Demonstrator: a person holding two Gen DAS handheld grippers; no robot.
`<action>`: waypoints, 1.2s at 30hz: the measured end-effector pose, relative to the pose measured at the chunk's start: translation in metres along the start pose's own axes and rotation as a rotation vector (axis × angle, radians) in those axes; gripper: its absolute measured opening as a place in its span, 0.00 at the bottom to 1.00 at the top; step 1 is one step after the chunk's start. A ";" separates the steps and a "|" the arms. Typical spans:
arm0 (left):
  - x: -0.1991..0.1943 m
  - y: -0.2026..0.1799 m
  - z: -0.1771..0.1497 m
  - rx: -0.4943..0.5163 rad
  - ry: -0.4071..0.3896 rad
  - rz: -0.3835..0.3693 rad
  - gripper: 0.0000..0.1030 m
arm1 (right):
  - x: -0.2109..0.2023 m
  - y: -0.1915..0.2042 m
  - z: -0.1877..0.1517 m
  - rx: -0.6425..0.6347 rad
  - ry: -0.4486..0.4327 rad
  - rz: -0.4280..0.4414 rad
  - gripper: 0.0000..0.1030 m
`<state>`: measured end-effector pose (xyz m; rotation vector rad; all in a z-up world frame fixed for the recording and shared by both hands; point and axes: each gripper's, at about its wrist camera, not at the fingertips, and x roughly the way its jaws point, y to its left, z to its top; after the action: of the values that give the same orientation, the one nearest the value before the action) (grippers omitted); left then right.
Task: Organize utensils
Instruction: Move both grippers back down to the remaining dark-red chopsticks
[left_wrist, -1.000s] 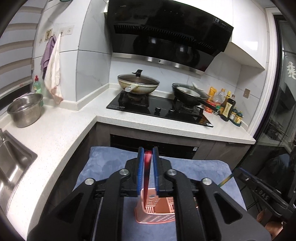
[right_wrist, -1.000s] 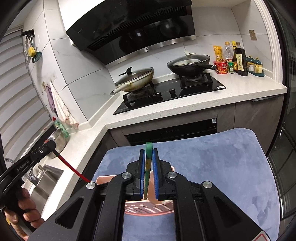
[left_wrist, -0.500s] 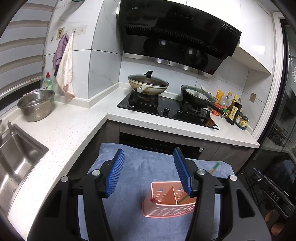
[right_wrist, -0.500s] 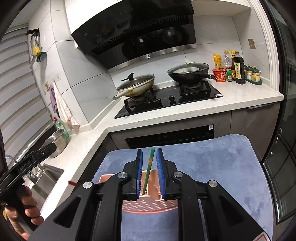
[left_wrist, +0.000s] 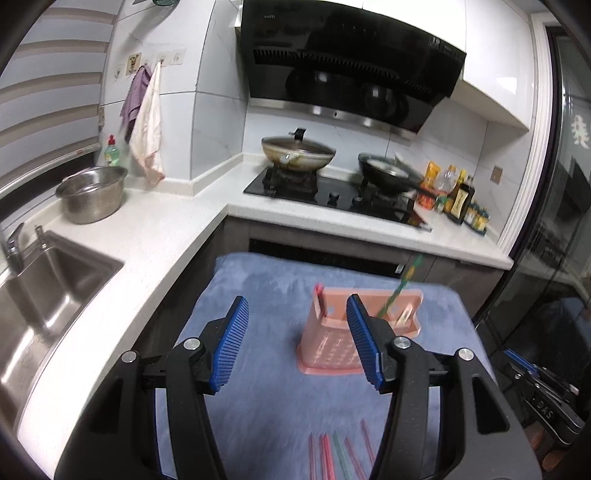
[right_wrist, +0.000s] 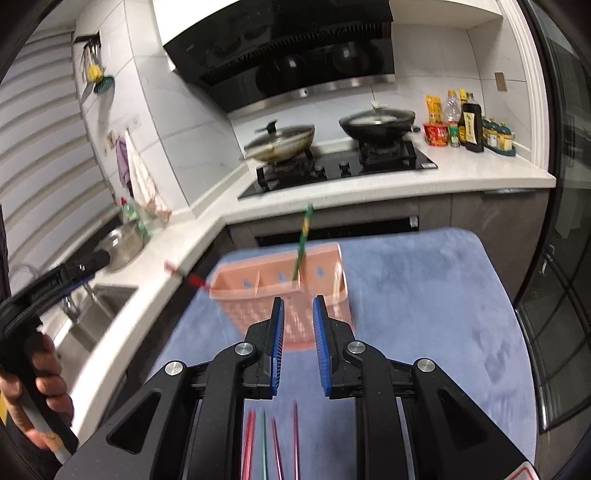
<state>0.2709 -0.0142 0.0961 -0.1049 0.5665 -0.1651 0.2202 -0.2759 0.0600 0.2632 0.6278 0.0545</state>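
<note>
A pink perforated utensil holder stands on the blue mat. A green chopstick leans in its right compartment. A red chopstick leans in its left end. Several loose red and green chopsticks lie on the mat at the near edge. My left gripper is wide open and empty, just in front of the holder. My right gripper is partly open and empty, in front of the holder.
A white counter wraps around the left and back. It carries a sink, a steel pot and a hob with two pans. Sauce bottles stand at the back right. A dark glass door is at the right.
Both grippers opened and released their chopsticks into the holder, the left a red one, the right a green one. Both have pulled back and up, so the loose chopsticks now show.
</note>
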 end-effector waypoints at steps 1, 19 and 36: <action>-0.003 0.001 -0.010 0.011 0.011 0.004 0.51 | -0.003 0.000 -0.010 -0.005 0.011 -0.007 0.17; -0.015 0.010 -0.178 0.070 0.319 0.001 0.51 | -0.014 -0.003 -0.184 0.007 0.285 -0.095 0.17; -0.013 0.011 -0.242 0.060 0.454 -0.013 0.51 | 0.004 0.014 -0.224 -0.025 0.363 -0.080 0.17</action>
<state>0.1302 -0.0136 -0.1017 -0.0112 1.0127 -0.2204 0.0922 -0.2106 -0.1131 0.2051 0.9977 0.0332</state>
